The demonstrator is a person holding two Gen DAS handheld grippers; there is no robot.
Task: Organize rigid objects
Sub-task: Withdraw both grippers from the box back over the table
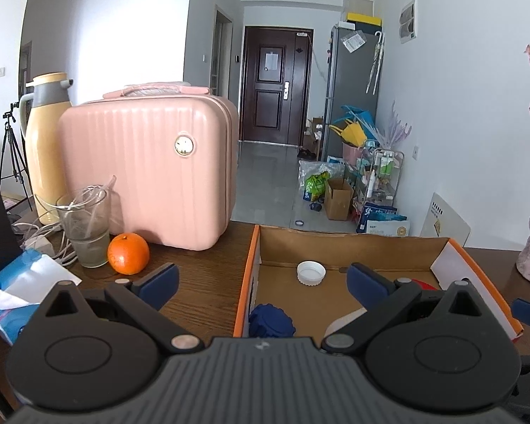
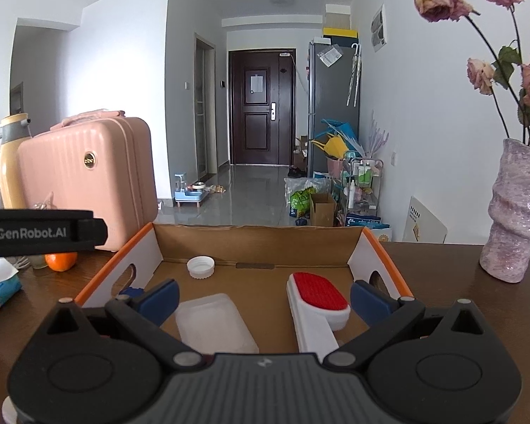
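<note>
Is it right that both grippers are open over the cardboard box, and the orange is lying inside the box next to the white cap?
Not quite. The orange sits outside the cardboard box, on the table by the glass, as the left wrist view shows. The white cap is in the box, and both grippers are open.

Cardboard box (image 2: 258, 243) holds white cap (image 2: 200, 266), clear lid (image 2: 215, 323), red-faced brush (image 2: 318, 300), blue ball (image 1: 271, 321).

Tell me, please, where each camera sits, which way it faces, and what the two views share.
Left wrist: on the left gripper, open, above the cardboard box's left wall, facing the hallway door.
Right wrist: on the right gripper, open, over the box, above the red-and-white brush; a black strap shows left.
Shared: box, white bottle cap, pink suitcase, orange, door.
</note>
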